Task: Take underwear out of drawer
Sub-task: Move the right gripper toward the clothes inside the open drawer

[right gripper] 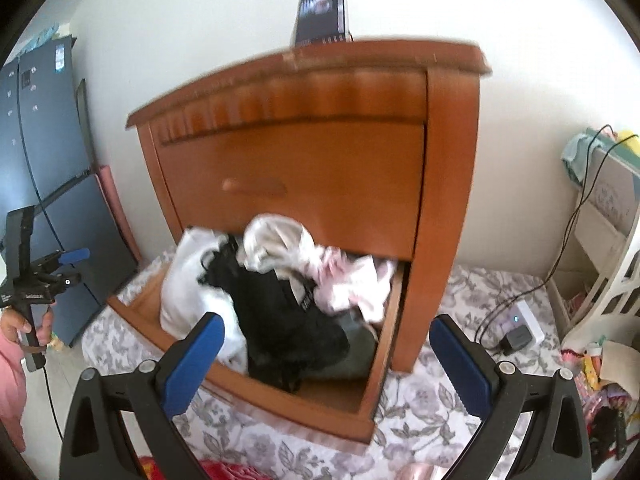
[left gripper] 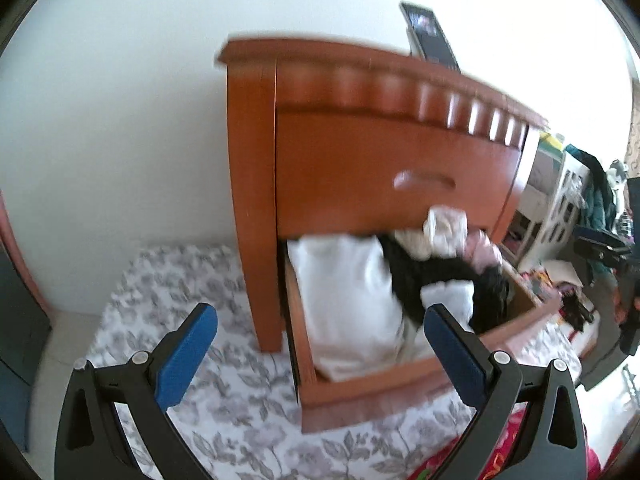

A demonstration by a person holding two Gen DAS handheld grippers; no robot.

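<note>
- The left claw is wide open and empty, near the open bottom drawer.
- The right claw is also wide open, holding nothing.
- Underwear, black, white and pink, lies heaped in the drawer of the wooden nightstand.

Glossy reddish wood nightstand and drawer; soft cloth garments, black lace; matt black plastic grippers, textured blue pads.
</note>
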